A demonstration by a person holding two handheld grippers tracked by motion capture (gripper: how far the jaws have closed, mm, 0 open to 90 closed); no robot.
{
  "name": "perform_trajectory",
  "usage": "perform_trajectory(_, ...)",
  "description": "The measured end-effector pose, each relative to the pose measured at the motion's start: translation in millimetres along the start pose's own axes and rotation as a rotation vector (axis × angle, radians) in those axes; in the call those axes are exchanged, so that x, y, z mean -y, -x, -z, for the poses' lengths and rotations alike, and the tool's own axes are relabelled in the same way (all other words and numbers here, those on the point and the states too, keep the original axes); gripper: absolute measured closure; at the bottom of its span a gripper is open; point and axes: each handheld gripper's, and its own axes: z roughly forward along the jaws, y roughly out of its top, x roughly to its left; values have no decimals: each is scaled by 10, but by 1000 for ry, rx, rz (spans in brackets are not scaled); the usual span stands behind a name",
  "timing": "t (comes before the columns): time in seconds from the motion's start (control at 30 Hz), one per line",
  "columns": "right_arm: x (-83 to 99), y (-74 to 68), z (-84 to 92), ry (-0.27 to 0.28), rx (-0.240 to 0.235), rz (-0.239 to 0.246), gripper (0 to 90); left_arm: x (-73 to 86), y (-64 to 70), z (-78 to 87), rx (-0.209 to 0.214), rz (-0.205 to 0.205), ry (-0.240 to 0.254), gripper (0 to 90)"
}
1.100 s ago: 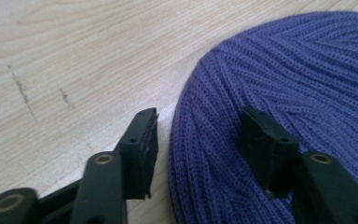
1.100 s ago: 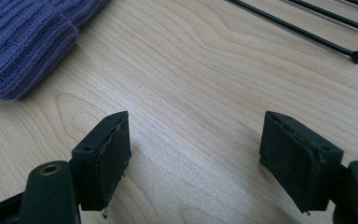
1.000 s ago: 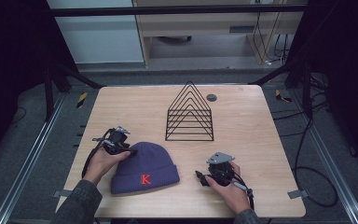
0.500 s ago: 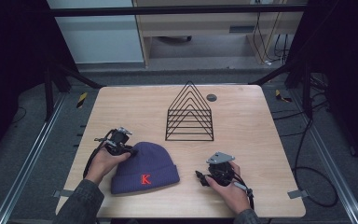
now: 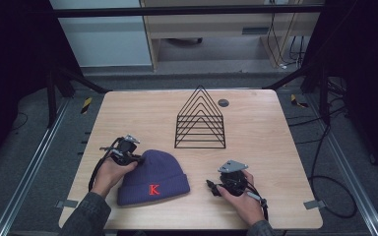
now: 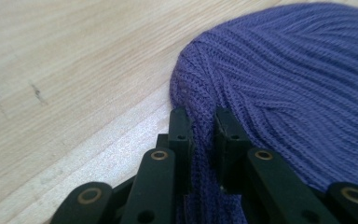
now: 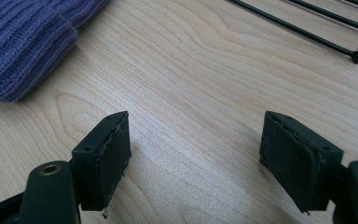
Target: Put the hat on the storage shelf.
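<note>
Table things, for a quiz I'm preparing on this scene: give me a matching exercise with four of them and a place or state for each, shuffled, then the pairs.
Things:
1. beanie
2. wire rack
3. left gripper
4. right gripper

States:
A. jaws wide apart over bare wood
B. stands upright at the table's middle
C. pinches a fold of purple knit
D. lies flat, red K facing up

Pairs: 1-D, 2-B, 3-C, 4-A

Purple beanie (image 5: 153, 178) (red K) flat on table (image 5: 256, 123).
</note>
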Motion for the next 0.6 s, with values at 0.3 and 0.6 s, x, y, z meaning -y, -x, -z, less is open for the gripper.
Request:
perform_trajectory(0.3,-1,0,2,-1,0,0,247,-62,268,486,-54,-82,181,791)
perform_trajectory(0.6,-58,15,40,7,-14,-8,272,-164,557,947,-84,-184,314,798)
